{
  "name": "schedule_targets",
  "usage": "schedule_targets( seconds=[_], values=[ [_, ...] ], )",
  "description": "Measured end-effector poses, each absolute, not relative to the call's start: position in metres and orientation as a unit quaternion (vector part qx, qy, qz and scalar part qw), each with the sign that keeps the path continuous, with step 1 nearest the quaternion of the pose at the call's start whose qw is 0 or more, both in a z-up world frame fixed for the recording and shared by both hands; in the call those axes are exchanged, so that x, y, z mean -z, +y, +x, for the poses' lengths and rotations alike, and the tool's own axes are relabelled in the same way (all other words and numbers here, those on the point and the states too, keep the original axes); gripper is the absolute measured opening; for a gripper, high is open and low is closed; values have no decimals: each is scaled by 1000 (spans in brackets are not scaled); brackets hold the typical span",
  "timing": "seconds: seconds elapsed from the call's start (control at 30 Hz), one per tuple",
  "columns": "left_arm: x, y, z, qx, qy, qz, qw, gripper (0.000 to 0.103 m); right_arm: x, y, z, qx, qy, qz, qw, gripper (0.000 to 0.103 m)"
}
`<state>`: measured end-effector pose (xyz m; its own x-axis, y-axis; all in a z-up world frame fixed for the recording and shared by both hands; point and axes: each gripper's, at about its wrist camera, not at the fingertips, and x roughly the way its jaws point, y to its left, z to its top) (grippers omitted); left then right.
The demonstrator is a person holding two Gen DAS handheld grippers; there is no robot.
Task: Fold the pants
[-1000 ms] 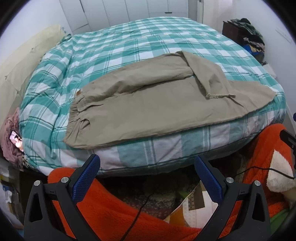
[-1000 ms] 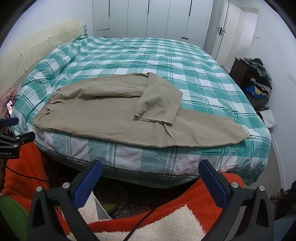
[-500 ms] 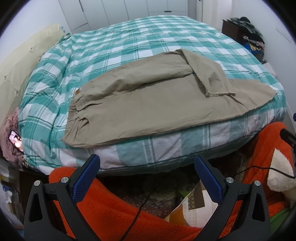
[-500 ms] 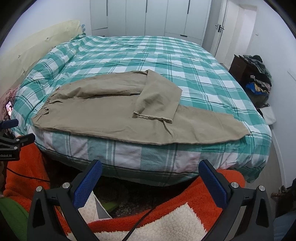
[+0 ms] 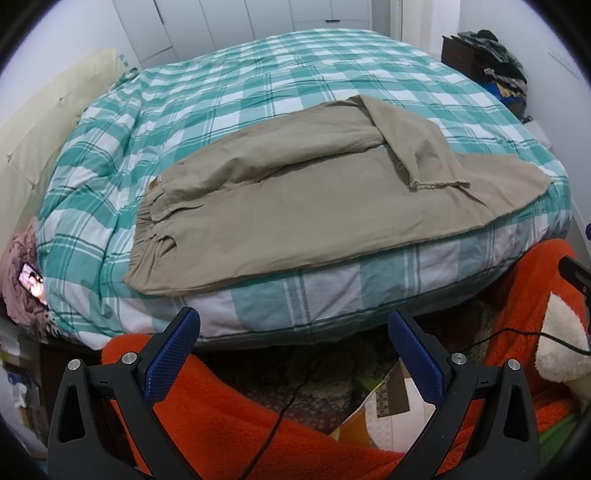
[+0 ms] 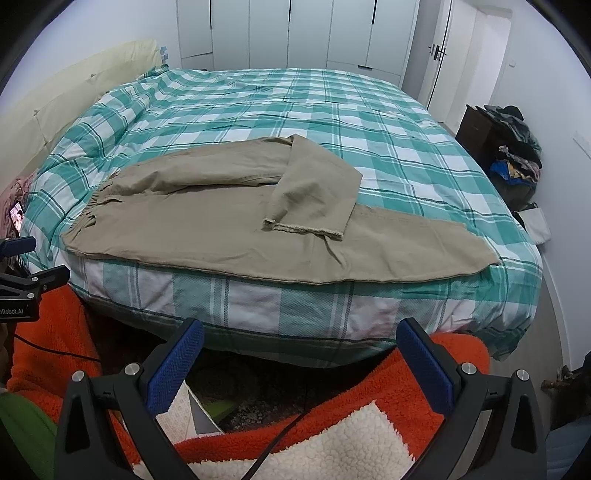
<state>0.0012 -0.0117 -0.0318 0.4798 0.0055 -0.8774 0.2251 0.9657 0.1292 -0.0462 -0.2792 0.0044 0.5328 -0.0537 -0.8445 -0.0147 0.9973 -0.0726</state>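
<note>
Beige pants [image 5: 303,206] [image 6: 221,225] lie along the near edge of a bed with a green and white checked cover [image 5: 258,85] [image 6: 295,110]. The waistband is at the left; one leg runs flat to the right, the other is folded back across it with its frayed hem on top. My left gripper [image 5: 293,347] is open, held low in front of the bed, below the pants' waist half. My right gripper [image 6: 301,354] is open too, below the pants' leg half. Neither touches the cloth.
Orange fleece [image 5: 229,417] [image 6: 388,391] with a black cable lies below both grippers. A lit phone [image 5: 31,278] rests on pink cloth at the bed's left. A dark cabinet piled with clothes [image 6: 509,155] stands at the right. White wardrobe doors [image 6: 295,33] lie behind.
Both grippers have crept slightly toward the bed and risen a little; the pants lie as before. Both stay open.
</note>
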Motion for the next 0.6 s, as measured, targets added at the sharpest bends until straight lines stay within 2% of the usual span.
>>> schedule_targets(
  seconds=[0.6],
  values=[
    [34, -15, 3, 65, 508, 116, 851, 102, -1, -282, -46, 13, 489, -32, 872, 103]
  ],
)
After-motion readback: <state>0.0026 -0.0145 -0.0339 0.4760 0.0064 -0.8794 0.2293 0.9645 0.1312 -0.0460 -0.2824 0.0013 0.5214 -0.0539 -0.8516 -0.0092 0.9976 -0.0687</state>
